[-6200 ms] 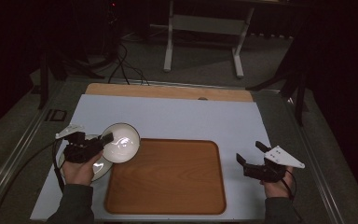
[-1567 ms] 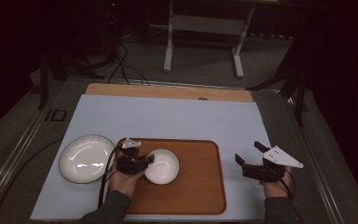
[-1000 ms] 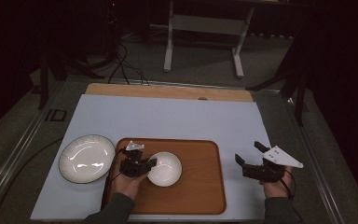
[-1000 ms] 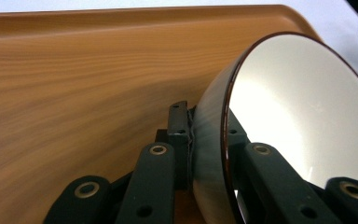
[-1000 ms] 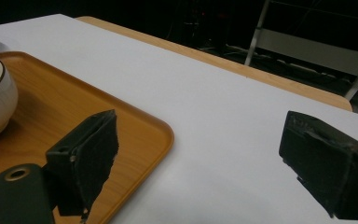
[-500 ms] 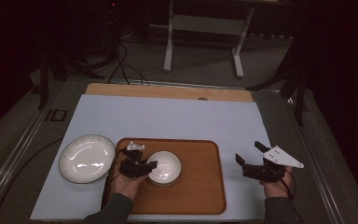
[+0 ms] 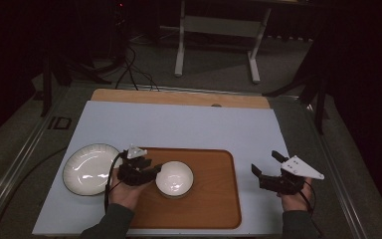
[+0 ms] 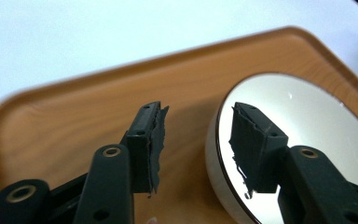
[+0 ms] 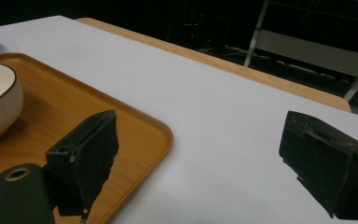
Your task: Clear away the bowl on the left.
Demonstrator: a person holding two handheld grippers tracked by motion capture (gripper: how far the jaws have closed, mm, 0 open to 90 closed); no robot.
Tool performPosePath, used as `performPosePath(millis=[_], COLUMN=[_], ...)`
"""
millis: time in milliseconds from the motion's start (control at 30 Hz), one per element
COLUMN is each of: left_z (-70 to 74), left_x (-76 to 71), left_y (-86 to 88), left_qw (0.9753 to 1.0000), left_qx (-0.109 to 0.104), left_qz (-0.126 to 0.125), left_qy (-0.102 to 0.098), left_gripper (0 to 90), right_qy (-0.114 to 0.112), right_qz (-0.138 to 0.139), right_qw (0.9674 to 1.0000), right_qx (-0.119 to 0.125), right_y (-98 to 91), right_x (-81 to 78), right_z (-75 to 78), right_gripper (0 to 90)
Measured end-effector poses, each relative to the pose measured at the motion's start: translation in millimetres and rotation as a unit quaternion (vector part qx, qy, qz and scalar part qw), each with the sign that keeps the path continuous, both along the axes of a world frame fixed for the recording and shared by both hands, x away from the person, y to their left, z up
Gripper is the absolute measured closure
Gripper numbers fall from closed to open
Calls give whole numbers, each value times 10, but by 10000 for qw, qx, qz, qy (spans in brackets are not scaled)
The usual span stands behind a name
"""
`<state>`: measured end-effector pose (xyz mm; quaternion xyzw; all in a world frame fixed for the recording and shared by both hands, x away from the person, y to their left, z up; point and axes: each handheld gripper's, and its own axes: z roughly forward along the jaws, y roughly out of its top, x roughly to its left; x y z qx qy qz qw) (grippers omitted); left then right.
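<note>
Two grippers in play, one busy. Left gripper (image 7: 151,173) sits at the left rim of the bowl (image 7: 174,178), which stands upright on the tray (image 7: 214,199), left of its middle. Its jaws have just been opening: in the left gripper view they stand about half apart, straddling the bowl rim (image 8: 223,140), one pad over the inside, the other outside over the tray wood, neither pressing. So the bowl is let go, not held. Plate (image 7: 88,168) lies on the white mat (image 7: 179,124) just left of the tray, its edge near the tray rim.

Right gripper (image 7: 264,164) hovers over the mat right of the tray, jaws wide, nothing between them; the right gripper view shows tray corner (image 9: 154,135) and bare mat.

Step, as I read it: release of the bowl onto the tray, placing basically done. Next move likely calls for lifting the left gripper straight up clear of the rim so the inner pad doesn't catch and tip the bowl, then going for the plate.
</note>
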<state>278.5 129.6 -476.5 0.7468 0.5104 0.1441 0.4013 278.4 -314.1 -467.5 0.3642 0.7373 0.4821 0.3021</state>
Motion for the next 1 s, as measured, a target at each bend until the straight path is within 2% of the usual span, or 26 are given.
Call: performPosePath(millis=[267, 400, 467, 767, 1000], left_z=[176, 248, 281, 371, 382], left_x=[-27, -43, -53, -83, -87], left_y=[220, 342, 406, 663, 785], left_qw=[9988, 9974, 9963, 9932, 9911], left_qx=[31, 92, 190, 295, 472], left_qz=[207, 296, 367, 546, 742], left_qy=[-444, -653, -749, -981, -997], left_gripper=[484, 469, 460, 407, 343], right_qy=[2, 2, -1, 6, 6], right_qz=[0, -2, -1, -4, -6], right_qw=[10000, 10000, 10000, 10000, 10000], right_qx=[3, 5, 7, 7, 11], right_y=[0, -1, -2, 0, -2], right_x=[1, 0, 0, 1, 1], right_z=[0, 0, 0, -1, 0], right_gripper=[113, 113, 113, 113, 113])
